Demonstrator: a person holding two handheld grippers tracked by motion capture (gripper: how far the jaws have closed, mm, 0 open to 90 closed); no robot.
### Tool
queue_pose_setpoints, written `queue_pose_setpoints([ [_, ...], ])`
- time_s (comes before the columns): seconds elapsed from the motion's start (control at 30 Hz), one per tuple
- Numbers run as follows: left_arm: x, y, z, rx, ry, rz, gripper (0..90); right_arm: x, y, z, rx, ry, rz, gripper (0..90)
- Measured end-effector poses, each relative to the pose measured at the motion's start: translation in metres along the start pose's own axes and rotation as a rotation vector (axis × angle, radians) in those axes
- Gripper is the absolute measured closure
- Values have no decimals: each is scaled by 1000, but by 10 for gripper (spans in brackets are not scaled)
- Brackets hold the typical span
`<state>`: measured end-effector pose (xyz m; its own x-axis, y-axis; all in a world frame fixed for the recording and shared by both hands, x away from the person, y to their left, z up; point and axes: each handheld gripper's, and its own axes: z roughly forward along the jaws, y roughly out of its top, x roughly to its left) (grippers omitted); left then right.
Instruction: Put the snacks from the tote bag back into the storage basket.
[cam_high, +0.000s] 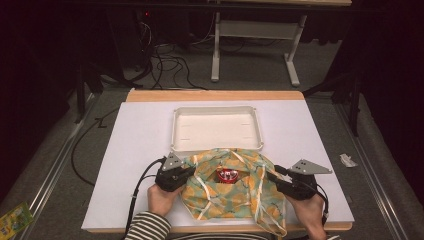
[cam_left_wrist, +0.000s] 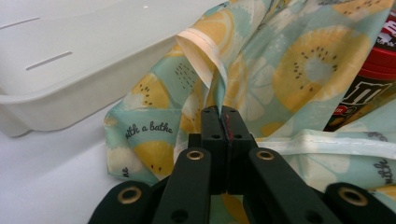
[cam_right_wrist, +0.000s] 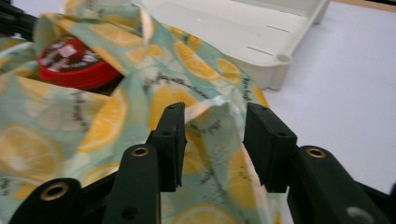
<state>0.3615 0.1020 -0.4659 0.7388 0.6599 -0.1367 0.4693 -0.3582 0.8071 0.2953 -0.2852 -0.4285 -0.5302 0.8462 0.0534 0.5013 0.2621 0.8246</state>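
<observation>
Fabric printed with lemon slices (cam_high: 232, 192) lies bunched at the near edge of the white table (cam_high: 135, 145) in the high view, gathered around a red-lidded candy jar (cam_high: 227, 175) that sits in its middle, apparently so the cloth can be wrapped or unwrapped about it. Just beyond stands an empty white tray (cam_high: 217, 128). The left gripper (cam_high: 184, 172) meets the cloth's left side and the right gripper (cam_high: 278, 181) its right, each held in a hand. In the left gripper view, the jaws are clenched on a pale-hemmed fold of the fabric (cam_left_wrist: 299, 70), pinching it upright, likely to anchor that side; the jar (cam_left_wrist: 373, 84) shows at the right and the tray (cam_left_wrist: 70, 88) to the left. In the right gripper view, the jaws stand parted with the cloth (cam_right_wrist: 93, 121) and its hem lying loose between them, pads pressing nothing, so this side looks released; the jar's red lid (cam_right_wrist: 70, 60) sits to the far left, the tray (cam_right_wrist: 261, 42) beyond.
</observation>
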Motion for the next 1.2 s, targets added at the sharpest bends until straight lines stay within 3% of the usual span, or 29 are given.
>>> queue_pose_setpoints([
  [0.27,0,0,-1,-8,1,0,898,22,2,0,5,38,-21,472],
  [0.7,-1,1,-4,-27,10,7,892,31,1,25,64,68,-11,395],
  [0.8,-1,1,-5,-31,10,6,892,30,0,31,85,69,-5,537],
  [0.83,-1,1,-5,-31,10,6,892,30,0,31,85,69,-5,537],
  [0.87,-1,1,-5,-33,11,6,892,30,0,32,88,69,-12,600],
  [0.9,-1,1,-5,-33,12,7,892,27,0,35,99,77,-14,750],
  [1.0,-1,1,-6,-36,11,8,892,25,0,34,93,72,-26,886],
  [1.2,-1,1,-5,-34,10,9,892,20,4,30,86,45,-44,900],
])
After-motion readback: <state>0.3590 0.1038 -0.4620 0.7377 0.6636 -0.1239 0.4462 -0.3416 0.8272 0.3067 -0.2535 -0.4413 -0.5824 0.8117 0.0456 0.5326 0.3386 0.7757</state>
